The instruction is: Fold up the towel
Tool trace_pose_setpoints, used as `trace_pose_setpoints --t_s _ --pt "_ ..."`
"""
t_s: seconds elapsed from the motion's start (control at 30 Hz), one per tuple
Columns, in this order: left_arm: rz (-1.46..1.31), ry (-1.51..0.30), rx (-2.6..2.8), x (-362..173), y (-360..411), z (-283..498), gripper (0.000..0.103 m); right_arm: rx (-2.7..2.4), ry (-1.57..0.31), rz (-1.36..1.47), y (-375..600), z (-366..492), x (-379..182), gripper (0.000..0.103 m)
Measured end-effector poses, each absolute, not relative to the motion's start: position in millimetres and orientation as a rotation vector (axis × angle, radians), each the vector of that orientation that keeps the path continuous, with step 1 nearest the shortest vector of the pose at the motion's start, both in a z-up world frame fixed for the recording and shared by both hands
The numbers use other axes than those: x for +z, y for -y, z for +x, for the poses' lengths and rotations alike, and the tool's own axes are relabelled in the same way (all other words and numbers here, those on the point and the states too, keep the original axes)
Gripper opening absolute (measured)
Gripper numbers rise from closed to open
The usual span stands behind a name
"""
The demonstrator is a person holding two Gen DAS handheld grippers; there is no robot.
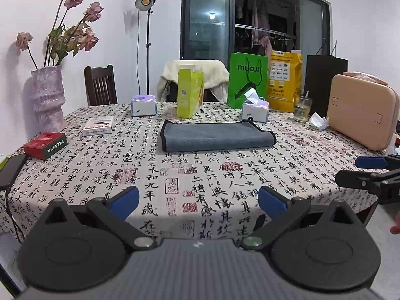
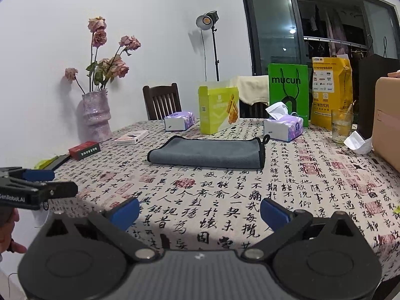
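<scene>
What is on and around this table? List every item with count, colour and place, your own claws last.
towel: 1, grey with black edging, folded, table centre
tablecloth: 1, white with black calligraphy, over table
tissue boxes: 2, white-purple, behind towel
carton: 1, lime green, upright between tissue boxes
paper bags: 2, green and yellow, far edge
glass: 1, clear, far right
case: 1, beige, right edge
vase: 1, pink, dried roses, far left
red box: 1, left
white box: 1, left
chairs: 2, behind table
lamp: 1, by wall
left claw: open, empty
right claw: open, empty
</scene>
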State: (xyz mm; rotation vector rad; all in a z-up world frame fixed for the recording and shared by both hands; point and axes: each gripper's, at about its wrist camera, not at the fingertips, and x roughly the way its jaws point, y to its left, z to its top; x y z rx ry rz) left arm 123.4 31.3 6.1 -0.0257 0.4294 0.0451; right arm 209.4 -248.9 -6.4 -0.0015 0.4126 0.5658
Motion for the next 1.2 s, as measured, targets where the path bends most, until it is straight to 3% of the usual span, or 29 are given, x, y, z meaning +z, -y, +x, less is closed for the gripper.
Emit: trace_pose_setpoints --t_s 1.2 --pt "-0.013 -0.389 0.051 3 -13 32 0.103 0.569 -0.371 0.03 256 107 -7 0.103"
